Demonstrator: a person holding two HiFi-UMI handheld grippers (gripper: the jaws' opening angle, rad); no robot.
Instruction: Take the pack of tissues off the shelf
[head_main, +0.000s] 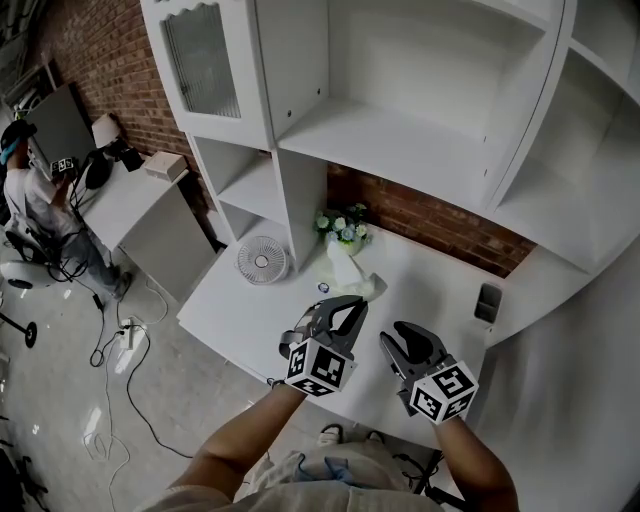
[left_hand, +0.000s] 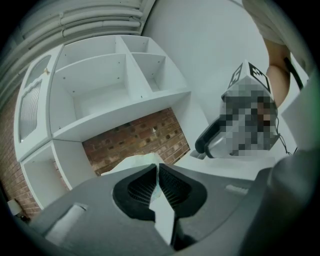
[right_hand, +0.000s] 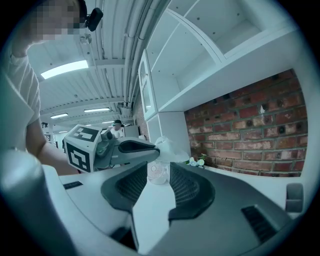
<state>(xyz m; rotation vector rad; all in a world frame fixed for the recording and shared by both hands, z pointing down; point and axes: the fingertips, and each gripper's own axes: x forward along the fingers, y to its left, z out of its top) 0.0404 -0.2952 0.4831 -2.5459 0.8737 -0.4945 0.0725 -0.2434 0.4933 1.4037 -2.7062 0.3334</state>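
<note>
The pack of tissues (head_main: 352, 274), a pale crumpled plastic pack, is over the white table (head_main: 250, 320) below the shelf unit (head_main: 400, 140). My left gripper (head_main: 352, 306) is shut on the pack's near edge. In the left gripper view the pack (left_hand: 131, 163) bulges beyond the closed jaws of the left gripper (left_hand: 158, 169). The right gripper view shows the pack (right_hand: 169, 148) at the tip of the left gripper (right_hand: 150, 148). My right gripper (head_main: 400, 342) stands open to the right of it, with nothing between the jaws of the right gripper (right_hand: 159, 175).
A small white fan (head_main: 262, 260) and a bunch of flowers (head_main: 343, 228) stand on the table by the brick wall. A dark flat device (head_main: 488, 301) lies at the right edge. A person (head_main: 35, 200) sits at a desk (head_main: 130, 195) on the far left. Cables run across the floor.
</note>
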